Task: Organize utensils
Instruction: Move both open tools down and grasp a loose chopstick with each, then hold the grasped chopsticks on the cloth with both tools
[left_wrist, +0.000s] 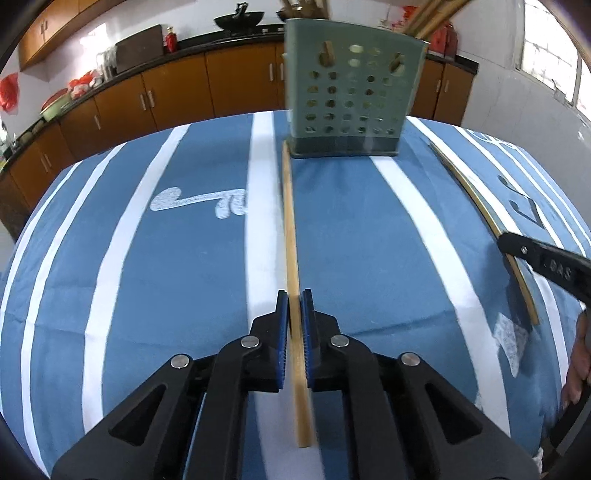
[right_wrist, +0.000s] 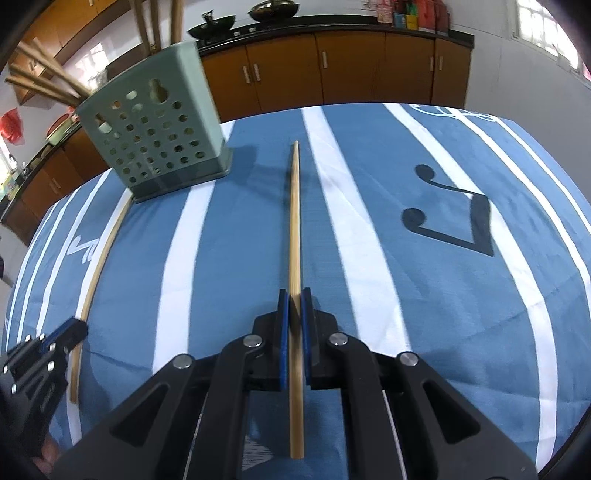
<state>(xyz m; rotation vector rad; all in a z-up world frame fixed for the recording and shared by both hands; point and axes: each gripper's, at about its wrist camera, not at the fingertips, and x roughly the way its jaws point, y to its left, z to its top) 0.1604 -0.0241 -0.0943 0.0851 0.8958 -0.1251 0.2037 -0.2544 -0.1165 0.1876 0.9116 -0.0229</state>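
the left gripper (left_wrist: 294, 302) is pinching a wooden chopstick (left_wrist: 290, 221) between its blue pads (left_wrist: 281, 325), the jaws pressed tight on the shaft toward its thick butt end, with a short stub sticking back at 6 o'clock. the right gripper (right_wrist: 294, 301) is doing the same with a second chopstick (right_wrist: 294, 229), also clamped near its thick end.

outward from the left claw, its stick is running toward 12 o'clock, the thin tip lying right at the foot of the green perforated holder (left_wrist: 351, 92). from the right claw, the other stick is pointing to 12 o'clock too, its tip ending in open cloth, with the holder (right_wrist: 159, 147) sitting off at about 10 o'clock. both sticks are lying low on the blue striped tablecloth (left_wrist: 129, 240). more sticks are already standing in the holder, fanning out of its top. beyond the table, brown kitchen cabinets (right_wrist: 332, 70) are lining the wall.

these chopsticks look light, stiff and smooth, so they could swivel or slide between the pads once lifted. holding near the thick end is leaving a long lever out front; i'd judge a hold nearer the middle steadier, though this one leaves the thin tip free to drop into the holder first.
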